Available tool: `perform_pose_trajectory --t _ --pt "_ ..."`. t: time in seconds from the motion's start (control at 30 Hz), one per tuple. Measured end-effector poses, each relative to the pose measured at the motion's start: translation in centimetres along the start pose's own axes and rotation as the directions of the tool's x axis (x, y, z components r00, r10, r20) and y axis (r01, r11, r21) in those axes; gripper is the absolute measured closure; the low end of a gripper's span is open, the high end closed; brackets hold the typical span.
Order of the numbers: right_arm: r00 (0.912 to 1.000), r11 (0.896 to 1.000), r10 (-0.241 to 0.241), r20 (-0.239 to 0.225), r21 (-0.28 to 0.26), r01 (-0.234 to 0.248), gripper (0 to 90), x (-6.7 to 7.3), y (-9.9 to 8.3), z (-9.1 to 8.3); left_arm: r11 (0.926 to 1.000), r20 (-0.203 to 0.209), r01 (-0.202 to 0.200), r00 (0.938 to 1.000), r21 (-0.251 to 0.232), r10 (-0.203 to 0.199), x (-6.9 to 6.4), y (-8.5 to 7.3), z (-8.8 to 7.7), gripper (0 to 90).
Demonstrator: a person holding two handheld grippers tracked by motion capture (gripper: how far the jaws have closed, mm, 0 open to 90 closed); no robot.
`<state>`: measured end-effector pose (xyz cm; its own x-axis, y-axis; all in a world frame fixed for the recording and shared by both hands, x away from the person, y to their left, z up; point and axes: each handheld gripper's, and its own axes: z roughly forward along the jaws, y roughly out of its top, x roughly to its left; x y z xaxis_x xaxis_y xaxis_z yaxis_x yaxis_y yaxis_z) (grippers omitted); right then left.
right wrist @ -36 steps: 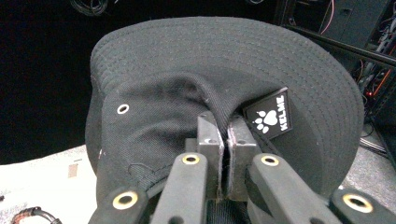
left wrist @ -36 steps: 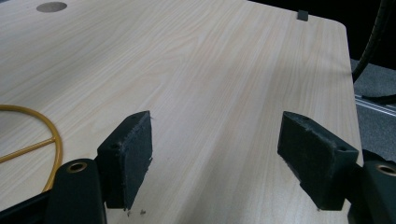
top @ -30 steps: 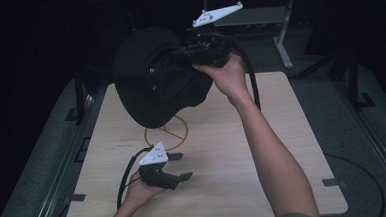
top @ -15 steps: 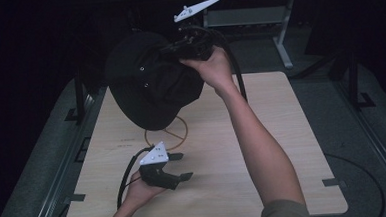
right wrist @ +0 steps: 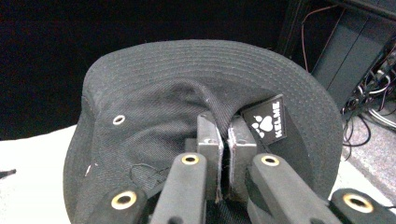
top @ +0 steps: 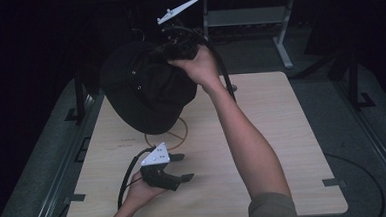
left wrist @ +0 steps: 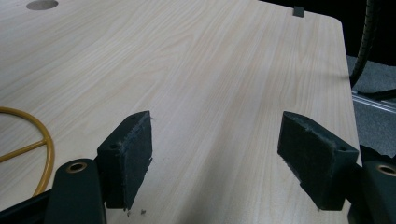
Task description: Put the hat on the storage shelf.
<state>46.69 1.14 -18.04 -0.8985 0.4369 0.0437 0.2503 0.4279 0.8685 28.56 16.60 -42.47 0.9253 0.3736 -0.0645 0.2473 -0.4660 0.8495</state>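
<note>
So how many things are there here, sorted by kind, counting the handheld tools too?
Black hats: 1, the bucket hat, lifted clear of the table by the right tool.
Yellow rings: 1, the yellow ring lying flat on the table.
Handheld tools: 2, the right one and the left tool.
Total: 4

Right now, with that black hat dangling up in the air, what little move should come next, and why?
Probably lower the hat toward the yellow ring on the table. The right gripper is shut on the hat's fabric and holds it above the table's far left, partly over the ring, while the left gripper waits open near the ring, free to help steady it.
</note>
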Motion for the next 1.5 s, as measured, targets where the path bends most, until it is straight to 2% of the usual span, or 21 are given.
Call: perform_pose_trajectory --t 0.3,0.47,0.5,0.57,0.6,0.7,0.9,1.07,1.13,1.27,1.5 --pt "1.0000 0.999 0.000 0.004 0.041 0.000 85.9 -0.1 0.6 2.1 1.0000 0.005 -0.004 1.0000 0.003 0.004 -0.1 0.1 0.1 25.8" --pt "0.9991 0.994 -0.031 0.027 0.105 0.028 84.4 0.2 0.8 4.3 1.0000 0.017 0.000 0.9998 -0.008 0.000 -0.4 0.1 0.4 25.8" --pt "0.9987 0.993 -0.040 0.031 0.108 0.036 82.8 0.1 0.7 4.7 0.9999 0.019 -0.011 0.9998 -0.002 0.011 -0.4 0.2 0.4 25.8" --pt "0.9992 0.996 -0.026 0.030 0.091 0.023 76.4 0.1 0.7 5.3 0.9999 0.019 -0.010 0.9998 0.005 0.010 -0.5 0.2 0.5 25.8" --pt "0.9999 0.997 0.006 0.009 0.074 -0.007 69.4 0.1 0.7 5.6 0.9999 0.021 -0.009 0.9997 0.006 0.008 -0.6 0.2 0.5 25.7" --pt "0.9999 0.996 -0.008 0.010 0.084 0.007 66.2 0.0 0.5 5.6 0.9999 0.023 -0.012 0.9997 0.012 0.011 -0.6 0.2 0.6 25.7" --pt "0.9995 0.998 0.028 -0.012 0.052 -0.027 55.5 -0.3 -0.3 4.5 0.9997 0.022 -0.015 0.9996 0.018 0.015 -0.7 0.1 0.6 25.5" --pt "0.9983 0.998 0.054 -0.023 0.019 -0.054 50.6 -0.9 -1.6 3.1 0.9998 0.025 -0.014 0.9996 0.011 0.013 -0.8 0.1 0.7 25.5" --pt "0.9972 0.997 0.072 -0.022 0.011 -0.071 48.2 -0.9 -2.1 2.4 0.9993 0.025 -0.021 0.9995 0.030 0.020 -0.8 0.1 0.7 25.3" --pt "0.9952 0.995 0.095 -0.022 -0.013 -0.096 44.4 -1.1 -3.0 1.3 0.9997 0.024 -0.014 0.9996 0.020 0.014 -0.9 0.1 0.8 25.3" --pt "0.9915 0.991 0.126 -0.032 -0.030 -0.127 39.4 -1.7 -4.3 -0.4 0.9997 0.025 -0.006 0.9997 0.025 0.006 -0.8 0.0 0.9 25.3"
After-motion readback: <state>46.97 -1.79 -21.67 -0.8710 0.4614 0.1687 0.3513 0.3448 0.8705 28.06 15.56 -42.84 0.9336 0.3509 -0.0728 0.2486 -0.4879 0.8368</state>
